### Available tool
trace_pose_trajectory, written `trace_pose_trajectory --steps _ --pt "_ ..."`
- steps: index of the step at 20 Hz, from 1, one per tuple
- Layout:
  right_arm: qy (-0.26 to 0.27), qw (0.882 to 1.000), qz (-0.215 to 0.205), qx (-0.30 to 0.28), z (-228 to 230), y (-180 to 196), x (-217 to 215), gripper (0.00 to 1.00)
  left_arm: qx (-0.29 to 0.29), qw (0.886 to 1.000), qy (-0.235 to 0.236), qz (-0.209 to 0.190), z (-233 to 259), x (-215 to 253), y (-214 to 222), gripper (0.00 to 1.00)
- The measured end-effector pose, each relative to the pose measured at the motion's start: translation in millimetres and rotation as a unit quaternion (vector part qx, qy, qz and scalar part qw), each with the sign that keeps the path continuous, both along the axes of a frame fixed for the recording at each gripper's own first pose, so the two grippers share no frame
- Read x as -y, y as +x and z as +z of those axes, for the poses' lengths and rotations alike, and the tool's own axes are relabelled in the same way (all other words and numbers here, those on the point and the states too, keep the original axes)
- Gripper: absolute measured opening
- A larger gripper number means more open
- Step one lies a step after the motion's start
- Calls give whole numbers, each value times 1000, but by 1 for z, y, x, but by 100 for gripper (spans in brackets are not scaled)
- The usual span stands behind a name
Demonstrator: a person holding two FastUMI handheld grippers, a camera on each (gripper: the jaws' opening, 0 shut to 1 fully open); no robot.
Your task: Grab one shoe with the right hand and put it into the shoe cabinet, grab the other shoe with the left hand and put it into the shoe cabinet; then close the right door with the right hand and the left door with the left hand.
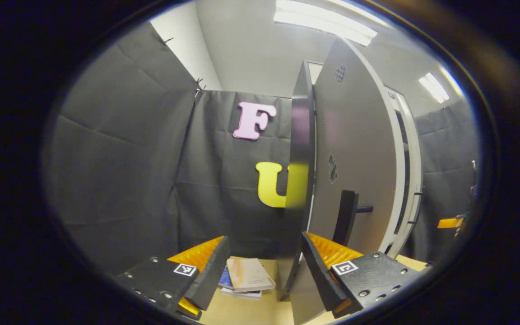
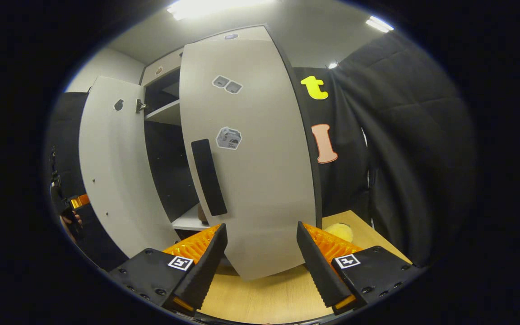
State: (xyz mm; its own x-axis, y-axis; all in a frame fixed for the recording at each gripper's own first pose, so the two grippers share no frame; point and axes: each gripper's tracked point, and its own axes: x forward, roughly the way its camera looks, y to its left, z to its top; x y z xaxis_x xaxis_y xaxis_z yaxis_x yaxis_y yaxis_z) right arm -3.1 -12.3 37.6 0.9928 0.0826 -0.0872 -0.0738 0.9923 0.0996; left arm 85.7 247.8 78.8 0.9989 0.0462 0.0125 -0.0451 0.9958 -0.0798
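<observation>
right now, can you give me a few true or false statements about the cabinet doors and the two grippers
1. Both cabinet doors stand open. True: the right door and the left door are both swung out in the right gripper view.
2. The right gripper is shut on the door handle. False: its fingers are apart, facing the door, and the black handle is free.
3. The left gripper holds a shoe. False: it is open with nothing between its fingers.
4. A stack of books lies on the wooden surface past the left gripper. True.
5. A yellow plush object sits on the table right of the right door. True.
</observation>
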Motion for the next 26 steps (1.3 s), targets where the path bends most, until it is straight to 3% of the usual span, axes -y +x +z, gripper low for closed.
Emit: trace_pose_trajectory --steps 1,2,8,10,11,12,13,14,17,20,21,22,25,26 --pt "-2 1000 -6 3 1 0 7 98 4 1000 -3 -10 3 3 4 99" --pt "-3 1000 -13 5 2 1 15 98 5 1000 -7 -24 4 9 8 92" --pt "24 999 -43 1 -9 6 62 98 -8 1000 10 -27 3 22 8 92" --pt "24 999 -44 -12 -17 10 76 98 -16 999 14 -32 4 40 7 86" --pt "25 999 -41 -15 -20 12 82 98 -18 999 18 -40 6 53 8 94" --pt "25 999 -39 -15 -21 15 88 98 -19 998 22 -47 6 67 10 86" --pt "26 999 -35 -15 -22 17 94 98 -20 998 23 -51 7 81 11 90" --pt "27 999 -31 -15 -21 21 98 98 -22 998 25 -52 6 95 12 86" --pt "31 999 -15 -9 -15 31 108 98 -22 999 37 -25 7 129 17 94" --pt "30 1000 2 -4 -8 40 117 98 -20 999 37 -5 2 165 26 94" --pt "29 1000 6 -2 -7 42 121 98 -21 999 33 -7 1 179 32 90" --pt "28 1000 10 -1 -5 43 126 98 -23 999 27 -6 -2 194 39 94" --pt "19 1000 16 4 -4 42 140 98 -47 996 15 81 -22 186 44 90" --pt "5 1000 11 3 -5 41 147 98 -49 994 1 103 -27 182 44 94"
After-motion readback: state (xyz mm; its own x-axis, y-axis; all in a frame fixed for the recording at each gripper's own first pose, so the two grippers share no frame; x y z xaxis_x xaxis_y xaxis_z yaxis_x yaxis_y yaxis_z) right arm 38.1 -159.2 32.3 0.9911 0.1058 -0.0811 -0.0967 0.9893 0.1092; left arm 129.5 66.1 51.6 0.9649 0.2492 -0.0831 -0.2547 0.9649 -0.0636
